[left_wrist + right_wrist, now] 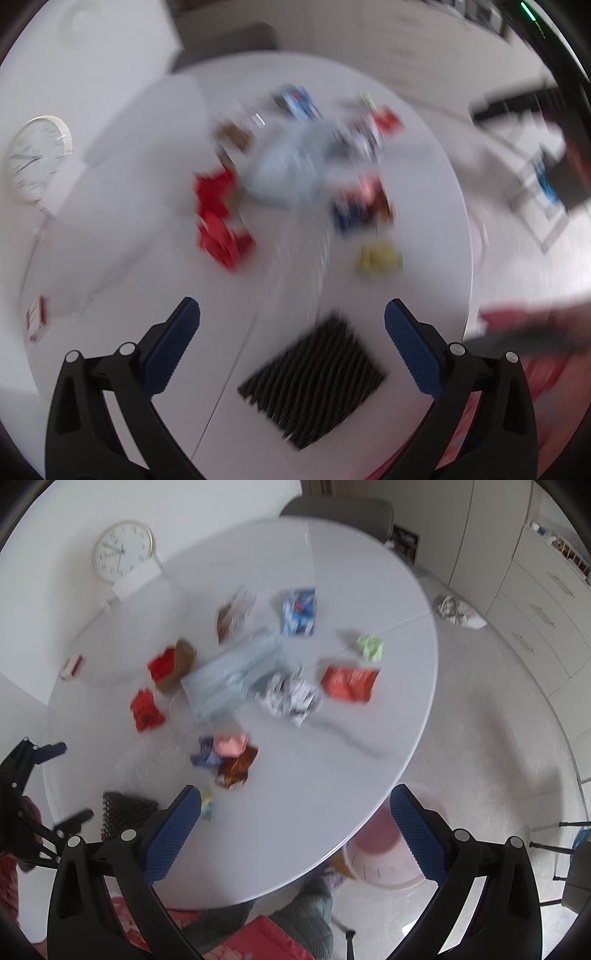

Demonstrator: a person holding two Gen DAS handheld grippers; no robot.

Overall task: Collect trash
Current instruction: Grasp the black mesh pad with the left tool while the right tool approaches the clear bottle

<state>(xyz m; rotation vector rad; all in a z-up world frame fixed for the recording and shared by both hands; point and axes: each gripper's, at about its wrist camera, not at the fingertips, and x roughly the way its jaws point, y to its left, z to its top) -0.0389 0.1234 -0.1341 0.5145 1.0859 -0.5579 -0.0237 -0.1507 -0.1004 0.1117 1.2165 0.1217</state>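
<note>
White round table strewn with wrappers: your left gripper and right gripper, both spread and empty, hover near the black ridged mat, the yellow wrapper just beyond, nearer your left.

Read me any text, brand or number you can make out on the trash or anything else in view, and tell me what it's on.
Nothing reads as text in either view.
Clock: a dial with numerals, too small to quote.
Blue wrapper: print blurred.
Orange-red wrapper: pale print, illegible.
Black-and-white crumpled wrapper: pattern only, blurred.
Small red-and-white box: no readable label.
Left wrist view: motion-blurred throughout.
</note>
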